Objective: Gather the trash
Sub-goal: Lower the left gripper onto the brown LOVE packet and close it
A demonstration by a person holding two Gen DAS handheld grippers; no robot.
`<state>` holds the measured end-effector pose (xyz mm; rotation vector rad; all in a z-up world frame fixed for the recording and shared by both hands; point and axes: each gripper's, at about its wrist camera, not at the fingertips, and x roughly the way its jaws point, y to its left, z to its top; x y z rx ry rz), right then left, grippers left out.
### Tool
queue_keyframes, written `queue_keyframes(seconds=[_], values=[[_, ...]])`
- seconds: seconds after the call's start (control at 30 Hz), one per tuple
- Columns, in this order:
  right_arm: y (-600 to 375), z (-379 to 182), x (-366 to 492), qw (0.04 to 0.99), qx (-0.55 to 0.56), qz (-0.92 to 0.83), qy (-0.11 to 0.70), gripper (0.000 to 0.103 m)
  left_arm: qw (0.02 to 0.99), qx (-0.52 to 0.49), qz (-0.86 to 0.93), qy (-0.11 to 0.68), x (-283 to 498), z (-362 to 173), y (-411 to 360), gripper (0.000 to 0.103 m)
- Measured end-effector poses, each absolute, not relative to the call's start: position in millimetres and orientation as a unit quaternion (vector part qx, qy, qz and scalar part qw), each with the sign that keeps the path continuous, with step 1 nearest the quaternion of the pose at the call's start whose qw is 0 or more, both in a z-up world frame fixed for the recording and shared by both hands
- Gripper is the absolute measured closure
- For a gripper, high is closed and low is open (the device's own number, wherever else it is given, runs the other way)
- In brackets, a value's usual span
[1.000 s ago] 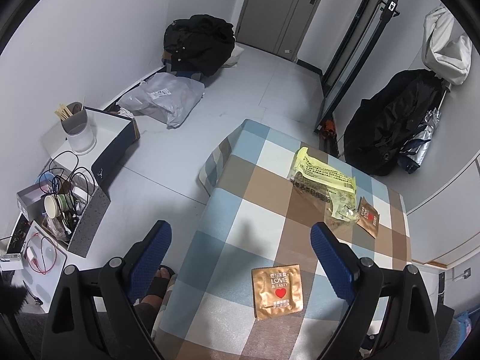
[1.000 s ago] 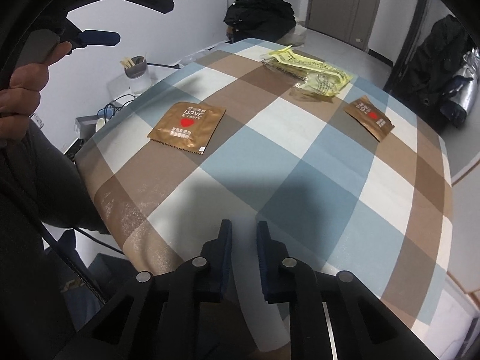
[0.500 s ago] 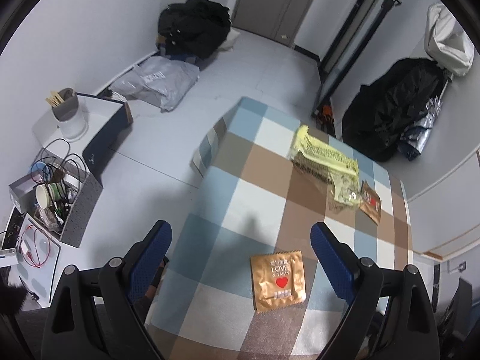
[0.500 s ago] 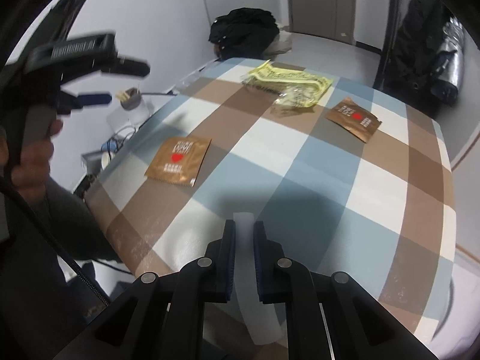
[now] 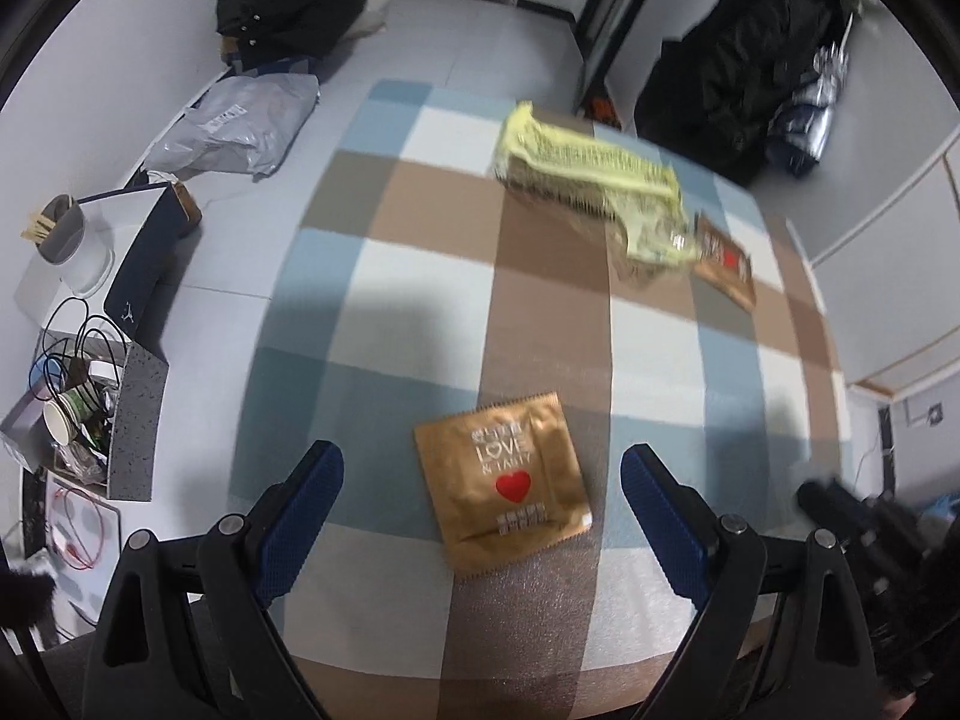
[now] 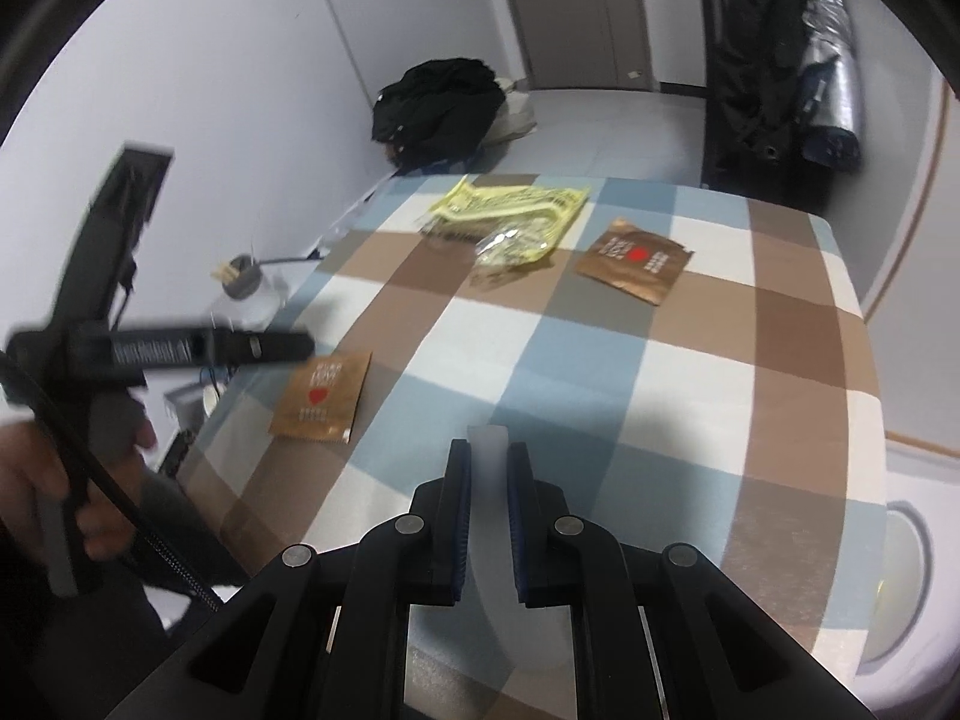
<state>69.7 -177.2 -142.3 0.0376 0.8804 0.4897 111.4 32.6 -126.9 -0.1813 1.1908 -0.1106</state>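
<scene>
A gold sachet with a red heart [image 5: 501, 480] lies flat on the checked tablecloth [image 5: 420, 300] near its front edge. My left gripper [image 5: 480, 468] hovers over it, open, one blue finger on each side, not touching. Farther back lie a crumpled yellow wrapper [image 5: 588, 186] and a second brown sachet [image 5: 726, 264]. In the right wrist view my right gripper [image 6: 487, 468] is shut on a translucent white plastic strip [image 6: 487, 450] above the cloth. That view also shows the gold sachet [image 6: 321, 399], the yellow wrapper [image 6: 510, 216], the brown sachet [image 6: 633, 258] and a hand holding the left gripper [image 6: 162, 348].
On the floor to the left are a grey box of cables and paper cups [image 5: 78, 408], a cup of sticks [image 5: 60, 234], a grey plastic parcel [image 5: 234, 132] and a black bag [image 5: 294, 0]. A black coat [image 5: 750, 60] hangs at the back right. A pale round object [image 6: 900, 570] sits beside the table.
My left gripper has come down and forward, so the gold sachet now lies between its fingers. My right gripper has shut on the white plastic strip and rolled.
</scene>
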Motion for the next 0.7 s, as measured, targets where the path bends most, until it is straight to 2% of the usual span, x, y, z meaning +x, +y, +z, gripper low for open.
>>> queue_keyframes(seconds=[0.57, 0.7], values=[[-210.8, -123.5, 72.6, 0.885, 0.111, 0.236, 0.387, 0.093, 0.82, -0.012, -0.04, 0.571, 113.8, -143.4, 11.9, 0.011], [-213.9, -120.4, 71.5, 0.887, 0.118, 0.233, 0.381, 0.093, 0.821, 0.02, -0.033, 0.57, 111.4, -144.4, 6.9, 0.018]])
